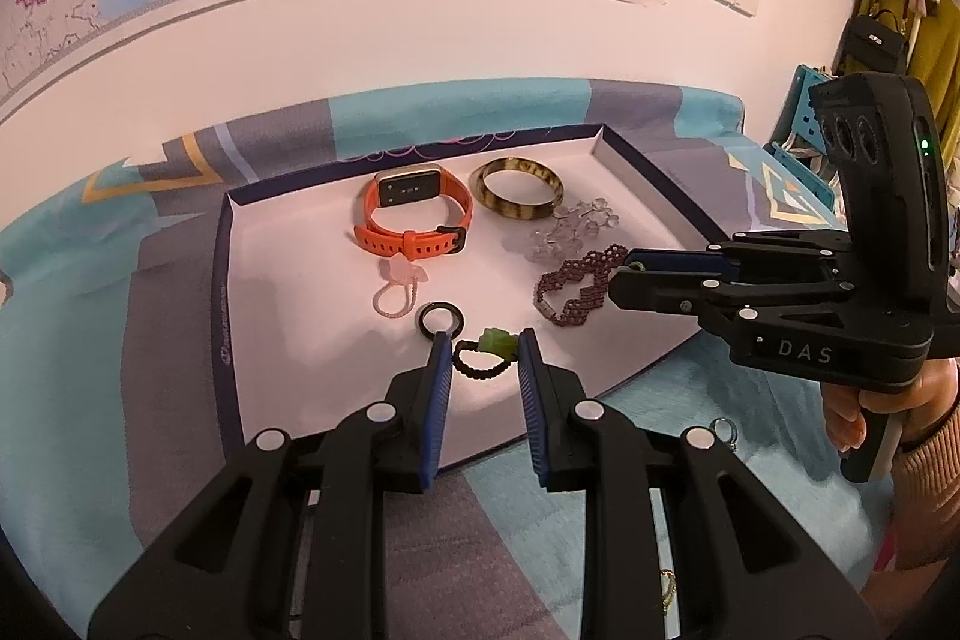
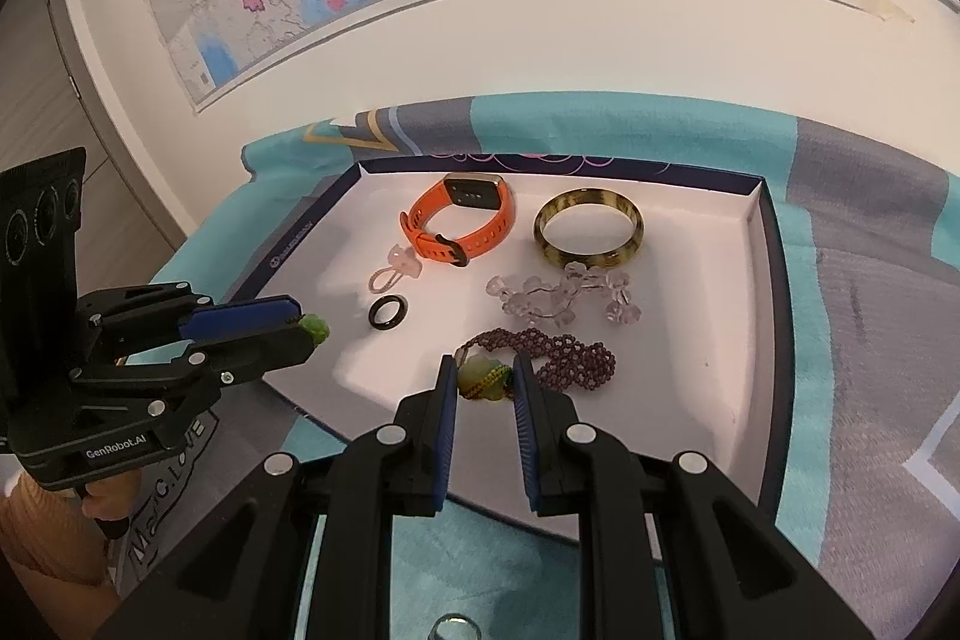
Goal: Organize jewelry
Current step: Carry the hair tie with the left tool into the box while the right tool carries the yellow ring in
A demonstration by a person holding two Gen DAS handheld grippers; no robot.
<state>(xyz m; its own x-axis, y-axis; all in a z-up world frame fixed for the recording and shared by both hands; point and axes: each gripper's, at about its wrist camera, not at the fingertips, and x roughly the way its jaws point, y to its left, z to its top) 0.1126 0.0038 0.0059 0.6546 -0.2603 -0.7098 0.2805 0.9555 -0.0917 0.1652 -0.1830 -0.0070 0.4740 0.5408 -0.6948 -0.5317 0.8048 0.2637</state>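
A shallow white-lined box tray (image 2: 757, 244) with dark walls sits on a teal and grey patterned cloth (image 2: 870, 196), and jewelry lies spread across its floor. The step in hand appears to be setting two small green-stone pieces into the tray, one per gripper.

The left gripper (image 1: 480, 347) holds a green bead on a black cord loop (image 1: 487, 353) between its blue pads, jaws closed on it, low over the tray's near edge. In the right wrist view the bead peeks out past the fingertips at the tray's left edge. A black ring (image 1: 441, 319) lies just beyond its left fingertip.

The right gripper (image 2: 483, 381) is clamped on a pale green stone charm with braided cord (image 2: 485, 381), over the near middle of the tray. A purple beaded bracelet (image 2: 570, 359) lies directly past its fingertips, very close; whether charm and bracelet touch cannot be told.

Farther back lie an orange smartwatch (image 2: 465, 220), a tortoiseshell bangle (image 2: 589, 235), a clear crystal bracelet (image 2: 564, 301) and a small pink charm (image 2: 396, 268).

The next move likely calls for lowering each piece onto bare white floor and opening the jaws gently, clear of the neighbouring items.
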